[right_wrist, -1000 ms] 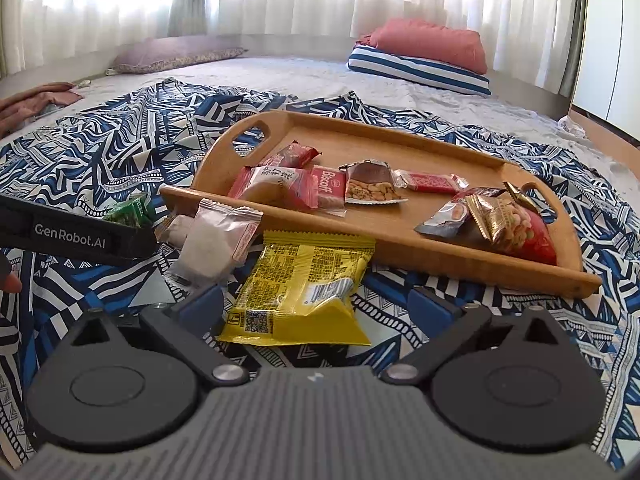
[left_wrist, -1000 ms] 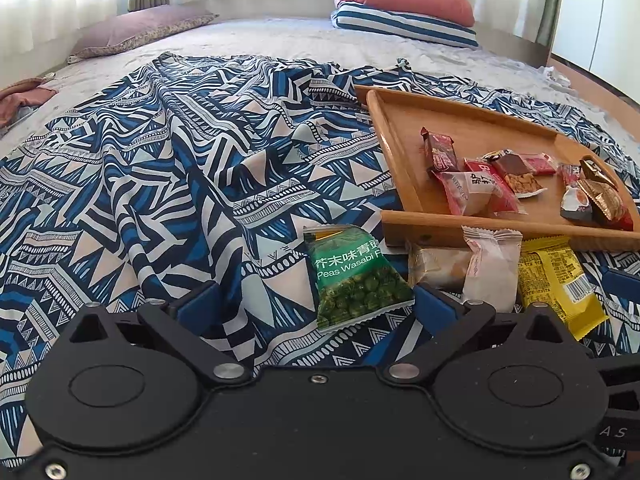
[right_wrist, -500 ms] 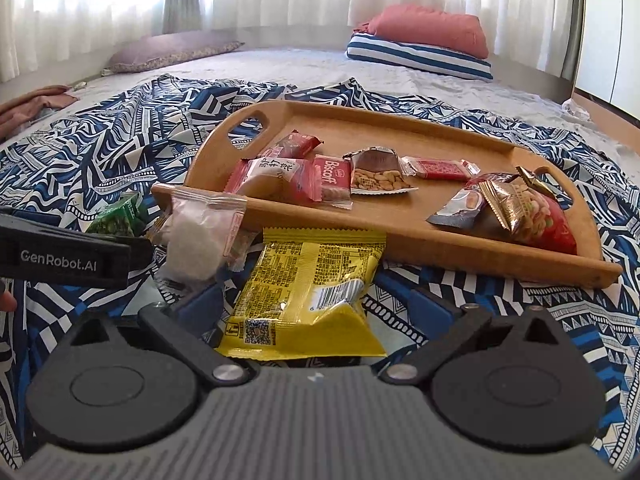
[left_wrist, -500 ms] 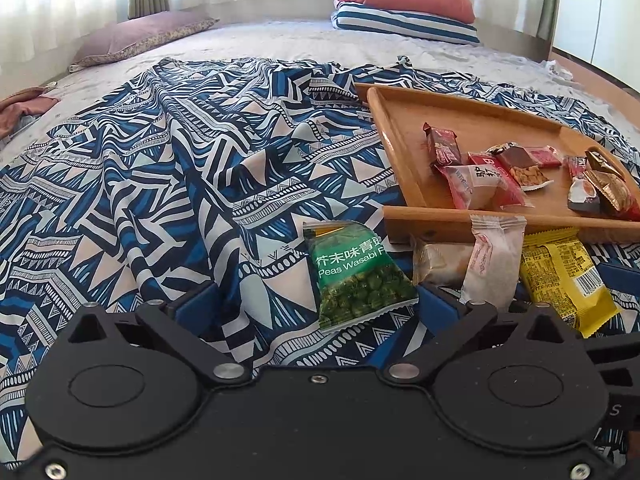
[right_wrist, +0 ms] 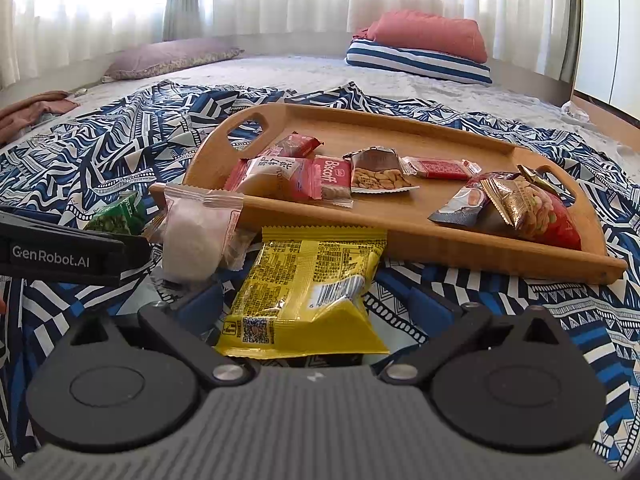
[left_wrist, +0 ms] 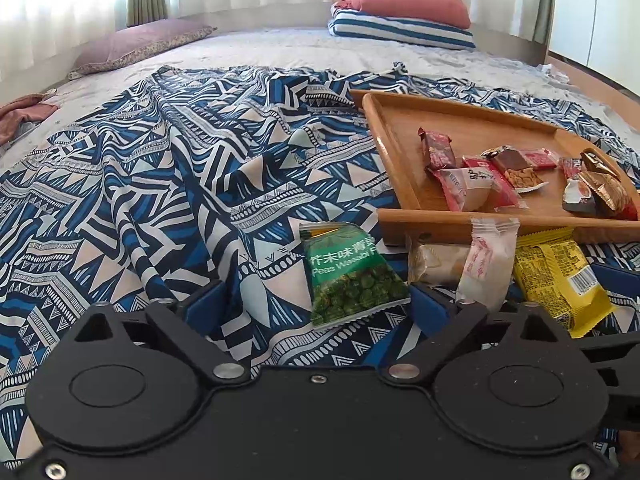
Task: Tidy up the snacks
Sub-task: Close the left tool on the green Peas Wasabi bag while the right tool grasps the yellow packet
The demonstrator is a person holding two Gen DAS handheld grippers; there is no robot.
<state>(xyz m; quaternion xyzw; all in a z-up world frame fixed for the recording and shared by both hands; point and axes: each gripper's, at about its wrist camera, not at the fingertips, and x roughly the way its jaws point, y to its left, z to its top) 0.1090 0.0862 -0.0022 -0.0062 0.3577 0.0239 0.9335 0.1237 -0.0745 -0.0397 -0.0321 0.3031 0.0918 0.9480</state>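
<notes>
A green wasabi-pea packet point(left_wrist: 352, 276) lies flat on the patterned blue cloth between the blue fingers of my left gripper point(left_wrist: 316, 306). Its jaws are closing; the right finger is at the packet's corner, the left finger stands apart from it. A yellow packet point(right_wrist: 308, 296) lies between the wide-apart fingers of my open right gripper point(right_wrist: 314, 304), and neither pad presses on it. Just beyond stands a wooden tray point(right_wrist: 440, 240) holding several wrapped snacks. A white translucent packet point(right_wrist: 196, 240) and a beige one point(left_wrist: 436, 264) lean against the tray's front rim point(left_wrist: 424, 224).
The cloth point(left_wrist: 160, 200) is wrinkled and spreads left over the bed. Pillows point(left_wrist: 404, 16) lie far back by the curtains. The left gripper's black casing point(right_wrist: 60, 256) sits close to the left of the white packet. A cabinet stands at the far right.
The left gripper's fingers have drawn slightly inward around the green packet. The right gripper has edged a little closer to the yellow packet and tray. No snack has moved.
</notes>
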